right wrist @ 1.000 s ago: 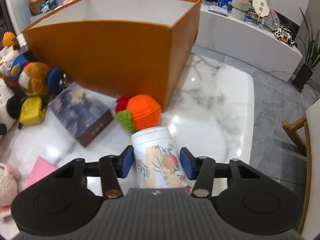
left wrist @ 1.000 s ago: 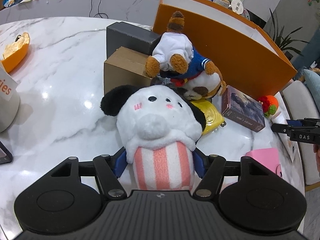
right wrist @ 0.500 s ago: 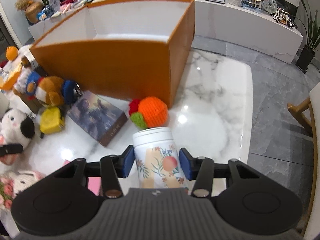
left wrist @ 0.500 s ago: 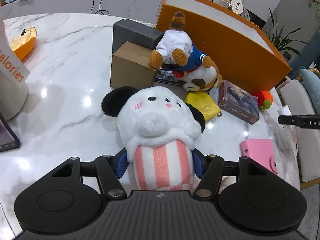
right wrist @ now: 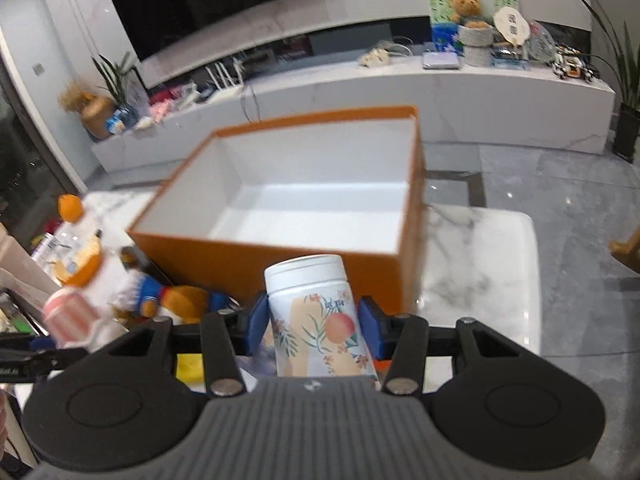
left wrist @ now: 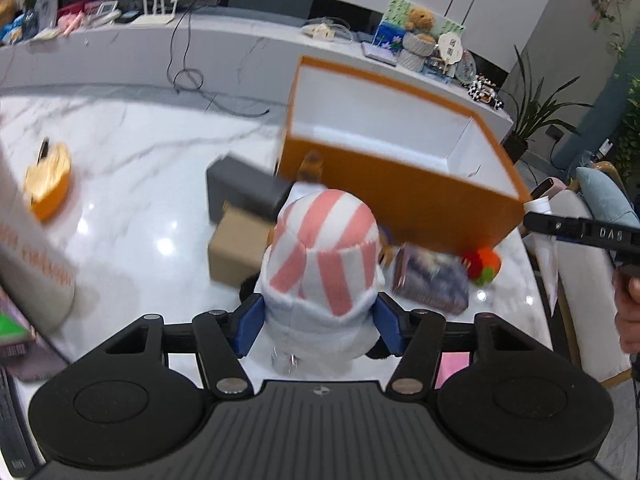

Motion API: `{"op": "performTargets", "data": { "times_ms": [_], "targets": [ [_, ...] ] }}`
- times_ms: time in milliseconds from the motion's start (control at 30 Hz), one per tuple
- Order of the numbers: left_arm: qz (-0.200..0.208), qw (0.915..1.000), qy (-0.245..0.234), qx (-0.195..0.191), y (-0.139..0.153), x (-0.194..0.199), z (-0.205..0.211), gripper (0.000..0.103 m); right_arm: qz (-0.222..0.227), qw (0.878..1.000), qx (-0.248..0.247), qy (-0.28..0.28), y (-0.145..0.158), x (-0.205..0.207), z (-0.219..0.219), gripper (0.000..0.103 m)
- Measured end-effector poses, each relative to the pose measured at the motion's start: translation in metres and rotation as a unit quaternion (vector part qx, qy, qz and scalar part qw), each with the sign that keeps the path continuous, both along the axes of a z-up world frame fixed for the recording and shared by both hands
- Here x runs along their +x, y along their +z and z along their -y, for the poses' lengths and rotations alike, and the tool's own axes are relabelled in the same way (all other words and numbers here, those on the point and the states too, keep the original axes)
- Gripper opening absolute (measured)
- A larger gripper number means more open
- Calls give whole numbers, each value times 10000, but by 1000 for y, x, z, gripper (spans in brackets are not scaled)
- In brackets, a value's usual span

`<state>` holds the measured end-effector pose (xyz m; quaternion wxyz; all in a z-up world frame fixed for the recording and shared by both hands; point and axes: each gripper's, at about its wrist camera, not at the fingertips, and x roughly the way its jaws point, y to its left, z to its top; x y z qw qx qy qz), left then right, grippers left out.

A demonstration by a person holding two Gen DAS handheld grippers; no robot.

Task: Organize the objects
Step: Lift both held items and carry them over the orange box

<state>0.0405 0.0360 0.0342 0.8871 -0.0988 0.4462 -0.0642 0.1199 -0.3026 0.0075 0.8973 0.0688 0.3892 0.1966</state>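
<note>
On my left, my left gripper [left wrist: 320,330] is clenched on the plush toy [left wrist: 324,264], its blue pads pressing the soft white body from both sides, the pink-and-white striped end pointing up and away from me. I hold it above the marble table [left wrist: 132,184], in front of the near wall of the orange box [left wrist: 404,184]. Under it sit a brown carton [left wrist: 232,254] and a dark grey box [left wrist: 244,188]; to their right lie a book [left wrist: 432,280] and a knitted orange ball [left wrist: 482,264] close to the box's corner.

On my right, my right gripper [right wrist: 314,330] grips the white floral canister [right wrist: 316,316] upright by its sides, lid up. It hangs just before the orange box's [right wrist: 280,256] near wall, whose white inside lies open ahead.
</note>
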Motion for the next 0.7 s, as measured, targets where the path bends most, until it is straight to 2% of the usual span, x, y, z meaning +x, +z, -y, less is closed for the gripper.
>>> {"op": "performTargets", "data": {
  "times_ms": [67, 167, 433, 600, 700],
  "targets": [
    [-37, 9999, -37, 125, 4, 9, 3, 69, 85, 9999, 56, -21, 4, -1, -4, 51],
    [-33, 10000, -5, 75, 3, 15, 2, 67, 140, 9998, 154, -12, 7, -3, -3, 51],
    [46, 10000, 14, 26, 3, 5, 2, 66, 207, 9994, 253, 63, 16, -6, -5, 51],
    [-6, 9994, -78, 339, -19, 4, 9, 66, 219, 9993, 260, 127, 17, -8, -8, 51],
    [-57, 9996, -64, 266, -24, -2, 9, 64, 207, 9994, 232, 135, 16, -8, -7, 51]
  ]
}}
